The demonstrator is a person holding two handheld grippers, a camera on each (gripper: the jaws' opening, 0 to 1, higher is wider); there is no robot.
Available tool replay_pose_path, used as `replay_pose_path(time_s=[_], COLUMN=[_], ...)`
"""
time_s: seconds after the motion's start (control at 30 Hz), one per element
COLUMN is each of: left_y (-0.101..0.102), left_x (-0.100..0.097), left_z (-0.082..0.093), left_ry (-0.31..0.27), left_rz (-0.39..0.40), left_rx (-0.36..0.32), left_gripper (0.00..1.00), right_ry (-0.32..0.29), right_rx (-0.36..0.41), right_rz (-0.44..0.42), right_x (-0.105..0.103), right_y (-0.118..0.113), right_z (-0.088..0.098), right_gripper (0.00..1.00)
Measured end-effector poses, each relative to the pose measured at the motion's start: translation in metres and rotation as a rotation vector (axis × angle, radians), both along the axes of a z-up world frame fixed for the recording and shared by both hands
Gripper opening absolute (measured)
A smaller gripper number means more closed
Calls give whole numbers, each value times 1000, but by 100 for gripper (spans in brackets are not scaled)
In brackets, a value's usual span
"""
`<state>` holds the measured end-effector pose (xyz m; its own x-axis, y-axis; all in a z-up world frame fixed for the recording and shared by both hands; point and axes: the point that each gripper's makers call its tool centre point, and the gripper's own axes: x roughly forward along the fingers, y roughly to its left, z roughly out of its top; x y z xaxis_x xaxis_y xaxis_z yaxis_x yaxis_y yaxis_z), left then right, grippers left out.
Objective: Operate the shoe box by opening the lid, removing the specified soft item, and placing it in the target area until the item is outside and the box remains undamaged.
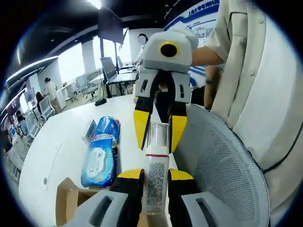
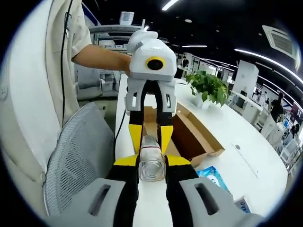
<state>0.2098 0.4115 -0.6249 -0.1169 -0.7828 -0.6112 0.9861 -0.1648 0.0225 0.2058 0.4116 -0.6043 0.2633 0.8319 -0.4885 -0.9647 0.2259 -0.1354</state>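
Spreading wide beneath both hands, the white surface [image 2: 246,137] carries the open cardboard shoe box [image 2: 191,135] near its edge by the mesh chair [image 2: 75,156], and wet-wipe packs [image 1: 99,158] beside the box. Held in the air between both grippers is a clear plastic bottle [image 1: 155,177]: the left gripper [image 1: 155,182] fingers are closed on its labelled body, the right gripper [image 2: 151,163] fingers clamp the capped end. It looks light, smooth and slippery; gripping the body seems safest.
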Motion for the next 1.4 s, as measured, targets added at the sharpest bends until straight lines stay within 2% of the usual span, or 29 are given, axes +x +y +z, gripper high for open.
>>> replay_pose_path(time_s=[0.13, 0.33, 0.6, 0.9, 1.0, 1.17, 1.4], left_y=[-1, -3, -5, -8, -7, 2, 25], left_x=[0, -2, -1, 8, 16, 27, 41], left_z=[-1, -4, -2, 7, 7, 10, 17], left_ry=[25, 24, 33, 33, 25, 22, 11], left_rz=[16, 14, 46, 78, 119, 179, 306], left_rx=[-2, 0, -5, -43, -48, -69, -112], left_gripper=[19, 20, 21, 29, 35, 38, 48], right_ry=[32, 65, 57, 62, 55, 38, 3], right_rx=[-27, -49, -60, -74, -87, -109, -138], right_rz=[-16, -17, 8, 29, 36, 43, 49], right_x=[1, 1, 0, 3, 6, 11, 21], right_y=[0, -2, -3, -3, -4, -6, -13], right_z=[-1, -3, 1, 2, 3, 5, 11], right_gripper=[18, 17, 17, 17, 17, 17, 17])
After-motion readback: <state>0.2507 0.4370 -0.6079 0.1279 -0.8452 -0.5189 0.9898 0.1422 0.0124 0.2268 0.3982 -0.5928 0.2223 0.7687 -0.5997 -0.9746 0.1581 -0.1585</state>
